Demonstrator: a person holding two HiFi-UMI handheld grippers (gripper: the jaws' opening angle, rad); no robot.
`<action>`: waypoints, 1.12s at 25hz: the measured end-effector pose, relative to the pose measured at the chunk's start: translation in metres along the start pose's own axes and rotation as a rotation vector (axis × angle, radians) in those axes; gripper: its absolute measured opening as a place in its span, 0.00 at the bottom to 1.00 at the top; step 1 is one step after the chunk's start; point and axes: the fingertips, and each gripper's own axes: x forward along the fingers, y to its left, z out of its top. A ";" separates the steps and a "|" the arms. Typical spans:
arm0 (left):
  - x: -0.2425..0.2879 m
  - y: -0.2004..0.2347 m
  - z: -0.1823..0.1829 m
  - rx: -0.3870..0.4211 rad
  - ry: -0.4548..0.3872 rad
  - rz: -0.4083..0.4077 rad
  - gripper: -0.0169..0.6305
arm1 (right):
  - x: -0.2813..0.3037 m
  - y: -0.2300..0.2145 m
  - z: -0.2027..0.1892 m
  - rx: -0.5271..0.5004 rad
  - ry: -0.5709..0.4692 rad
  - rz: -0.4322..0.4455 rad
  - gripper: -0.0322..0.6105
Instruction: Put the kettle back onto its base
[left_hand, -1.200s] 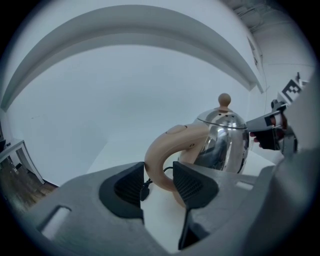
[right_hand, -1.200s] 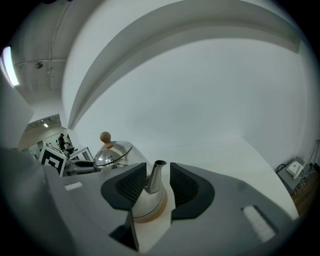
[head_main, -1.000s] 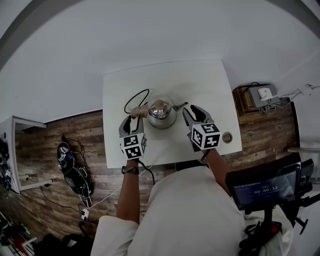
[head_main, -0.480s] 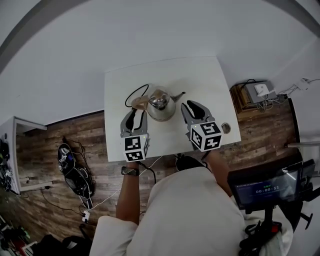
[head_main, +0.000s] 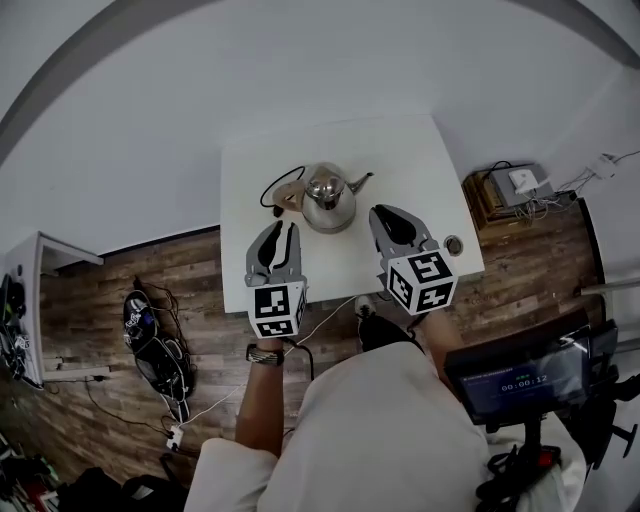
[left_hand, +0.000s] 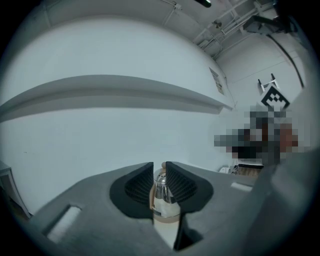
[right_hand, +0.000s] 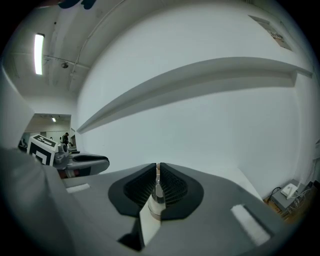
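Kettle (head_main: 328, 200) placement looks finished, so the step in hand seems to be letting go, and the next move calls only for keeping both tools clear of it. Nearest, the left claw (head_main: 282, 232) and right claw (head_main: 388, 215) hover over the near half of the white surface (head_main: 420, 160), apart from the kettle, jaws closing on nothing. Farther on, mid-surface, the kettle stands upright on what appears to be its base (left_hand: 165, 214). Its handle-to-spout line runs left to right: wooden handle (head_main: 290, 196) left, spout (head_main: 362, 182) right and slightly far.
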 end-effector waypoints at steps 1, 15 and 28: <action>-0.009 -0.002 0.001 0.001 -0.009 0.001 0.15 | -0.007 0.007 0.002 -0.006 -0.017 0.002 0.08; -0.099 -0.045 0.035 0.006 -0.105 -0.027 0.04 | -0.101 0.072 0.039 -0.101 -0.142 -0.006 0.05; -0.137 -0.067 0.069 0.076 -0.174 -0.060 0.04 | -0.137 0.085 0.053 -0.177 -0.172 -0.027 0.05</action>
